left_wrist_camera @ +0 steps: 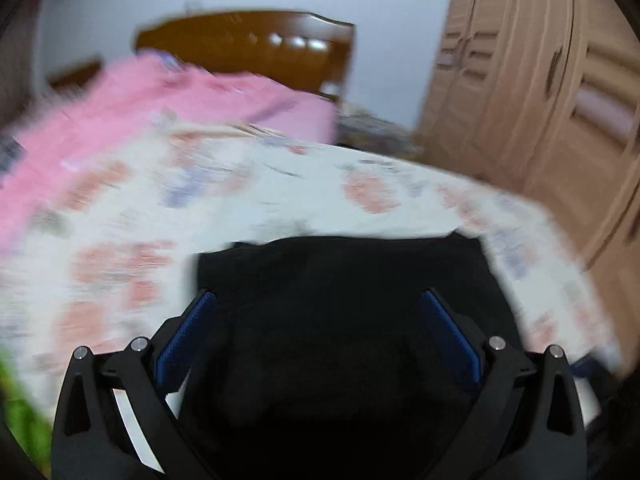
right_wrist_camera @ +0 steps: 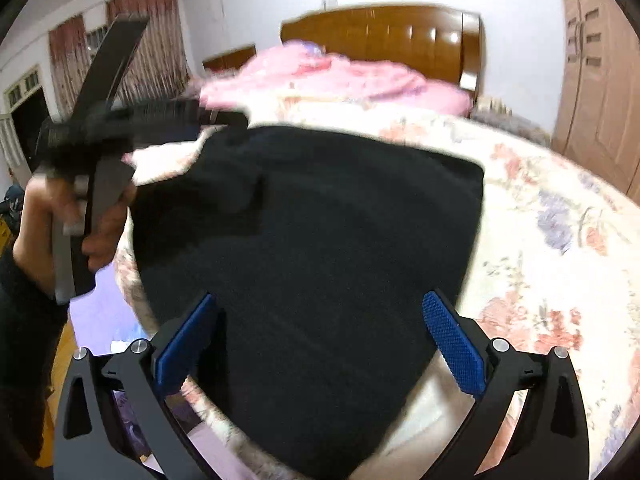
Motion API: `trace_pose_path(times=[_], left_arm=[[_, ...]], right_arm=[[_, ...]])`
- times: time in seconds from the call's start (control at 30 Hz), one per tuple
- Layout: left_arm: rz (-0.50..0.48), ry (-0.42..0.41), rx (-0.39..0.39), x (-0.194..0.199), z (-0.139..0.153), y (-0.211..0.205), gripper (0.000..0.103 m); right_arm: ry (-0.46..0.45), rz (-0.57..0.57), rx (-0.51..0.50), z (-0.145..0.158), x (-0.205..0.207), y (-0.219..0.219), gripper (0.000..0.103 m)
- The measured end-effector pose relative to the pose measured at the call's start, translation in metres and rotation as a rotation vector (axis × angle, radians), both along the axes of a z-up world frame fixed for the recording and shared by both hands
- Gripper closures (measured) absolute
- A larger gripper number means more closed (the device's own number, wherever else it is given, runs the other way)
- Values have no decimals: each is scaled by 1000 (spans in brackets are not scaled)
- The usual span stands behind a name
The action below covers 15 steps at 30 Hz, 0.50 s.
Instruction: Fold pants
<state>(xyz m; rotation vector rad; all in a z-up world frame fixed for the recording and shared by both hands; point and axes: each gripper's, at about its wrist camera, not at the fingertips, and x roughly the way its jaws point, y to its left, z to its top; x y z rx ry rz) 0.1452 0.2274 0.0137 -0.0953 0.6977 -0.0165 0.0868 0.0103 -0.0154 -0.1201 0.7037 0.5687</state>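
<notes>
Black soft-fabric pants (right_wrist_camera: 312,264) are lying folded into a broad, roughly rectangular slab on the floral-printed white bedsheet (right_wrist_camera: 560,240), near the foot edge of the bed. In the right wrist view, the right gripper (right_wrist_camera: 320,340) is hovering over the near part of the cloth with its blue textured pads (right_wrist_camera: 454,344) spread wide and nothing caught between them — it is released. The left gripper (left_wrist_camera: 318,336) is likewise hanging open above the dark fabric in its own, motion-blurred view, its blue pads set far apart. From the right wrist view, the left gripper (right_wrist_camera: 224,118) is reaching in from the left, gripped by a bare hand (right_wrist_camera: 76,220), its tip sitting at the pants' far left corner — blur is hiding whether it touches. A rumpled pink quilt (right_wrist_camera: 336,76) is lying beyond, before the glossy brown wooden headboard (right_wrist_camera: 384,36); a tan panelled wardrobe (left_wrist_camera: 540,80) is standing to the right.
</notes>
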Motion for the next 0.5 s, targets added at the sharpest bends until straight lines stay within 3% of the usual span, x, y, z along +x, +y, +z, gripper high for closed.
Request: trace_pose_path(times=[0.07,0.13,0.23,0.27,0.37,0.43,0.5], left_arm=[[36,34,72,-18,-13,-4,2],[92,127,154,-25,-45,-2,1],[103,105,-64,-35,-56,21,1],[111,107,-82,-38,-53,23,1],[110,49,74,-57,-35,2,1],[94,52,138,-71,-38,-10,1],[81,31,137,-84,-45,-9,1]], right_arm=[[-13,1,-26,-6,-8,-1,5],[24,2,-81,-24,-3,1,5],[58,-13,-37,-24,-1,-7,4],[42,-15,-42,-19,-3,-7,4],[-24,-31,-62,-13,-19,-13,4],[35,-40,-85,-30,-15,-19,4],[117,-47,-15,-45,-7,-28,4]])
